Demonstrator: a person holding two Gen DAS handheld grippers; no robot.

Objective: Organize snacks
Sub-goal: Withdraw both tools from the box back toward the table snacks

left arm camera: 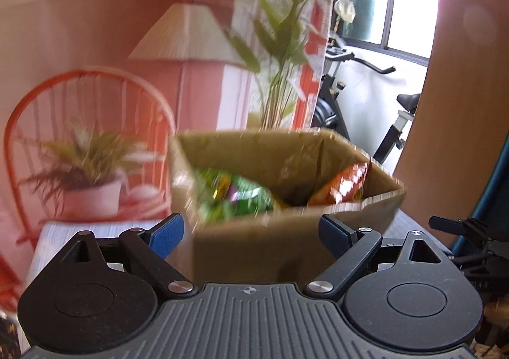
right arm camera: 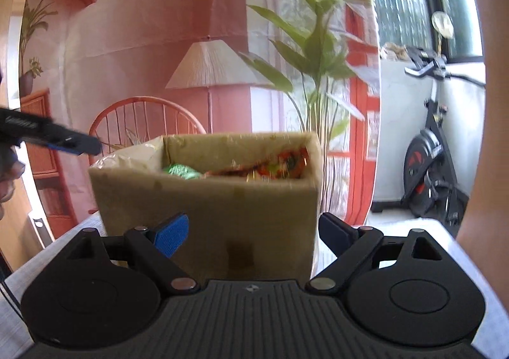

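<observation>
An open cardboard box [left arm camera: 286, 241] stands on the table just ahead of my left gripper [left arm camera: 251, 228], which is open and empty. Inside lie a green snack bag [left arm camera: 241, 196] and an orange snack bag [left arm camera: 343, 184]. In the right wrist view the same box [right arm camera: 222, 206] is close ahead, with the green bag [right arm camera: 181, 171] and the orange-red bag [right arm camera: 270, 166] showing over its rim. My right gripper [right arm camera: 253, 230] is open and empty in front of the box wall. The left gripper's finger [right arm camera: 63, 139] shows at the left, above the box's left corner.
The box sits on a white-grey table [right arm camera: 397, 228]. Behind is a printed backdrop with a lamp, chair and plants [right arm camera: 210, 66]. An exercise bike [right arm camera: 429, 161] stands at the right by a window. A wooden panel [left arm camera: 461, 104] rises at the right.
</observation>
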